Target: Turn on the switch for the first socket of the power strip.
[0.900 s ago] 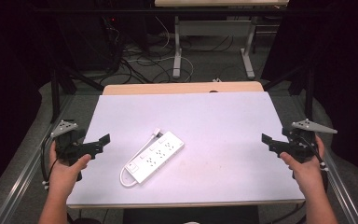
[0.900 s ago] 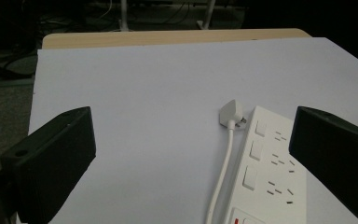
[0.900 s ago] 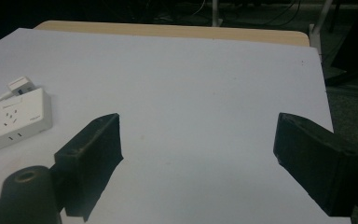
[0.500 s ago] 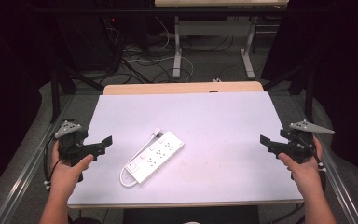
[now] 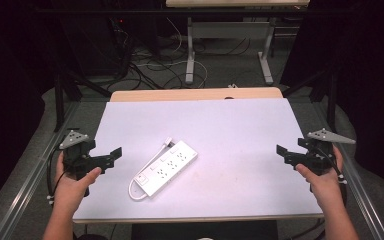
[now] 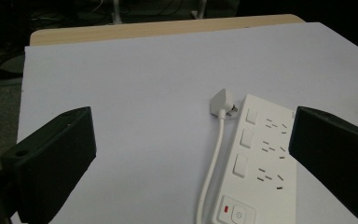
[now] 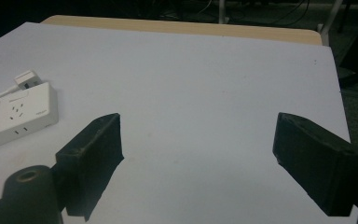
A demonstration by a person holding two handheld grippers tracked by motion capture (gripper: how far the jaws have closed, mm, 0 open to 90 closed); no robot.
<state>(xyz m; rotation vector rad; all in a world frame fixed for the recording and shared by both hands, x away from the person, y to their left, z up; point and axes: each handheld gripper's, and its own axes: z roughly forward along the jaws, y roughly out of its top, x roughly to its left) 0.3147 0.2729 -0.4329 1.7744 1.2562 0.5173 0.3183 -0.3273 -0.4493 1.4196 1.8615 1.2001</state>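
Left hand (image 5: 72, 187): bare, comes in from near edge at bench's left; grips the handle of the left gripper (image 5: 111, 156).
Left gripper: black, blocky, matte; grey three-cornered plate on top; fingers (image 6: 51, 161) wide apart, released, nothing btwn them. Hovers at left bench edge, aimed toward the strip.
Right hand (image 5: 325, 182): bare, at bench's right edge; holds the right gripper (image 5: 282, 153).
Right gripper: same build, black w/ grey plate; fingers (image 7: 93, 161) spread wide, released, empty. Well apart from the strip.
Bench (image 5: 240, 130): flat white sheet, smooth, rectangular; pale wood strip shows along far edge.
Strip (image 5: 166, 167): 1 white plastic power strip, long flat rectangle w/ rounded corners, lying diagonally on bench left of centre, nearer the left gripper. In left gripper view: 3 socket groups, 3 square switches beside them, 1 round power button w/ small red mark at near end.
Cord (image 6: 212, 163): 1 white, thin, smooth; runs along strip's side, loops at near end in high view.
Plug (image 6: 223, 101): 1 white, wedge-shaped, lying on bench just beside strip's far end.
Rails (image 5: 27, 175): 2 grey metal, one along each bench side.
Floor (image 5: 220, 75): grey, beyond bench; several dark and pale cables tangled on it.
Far table (image 5: 227, 30): pale metal legs, 2 seen, light top at frame's upper edge.
Surround: dark.
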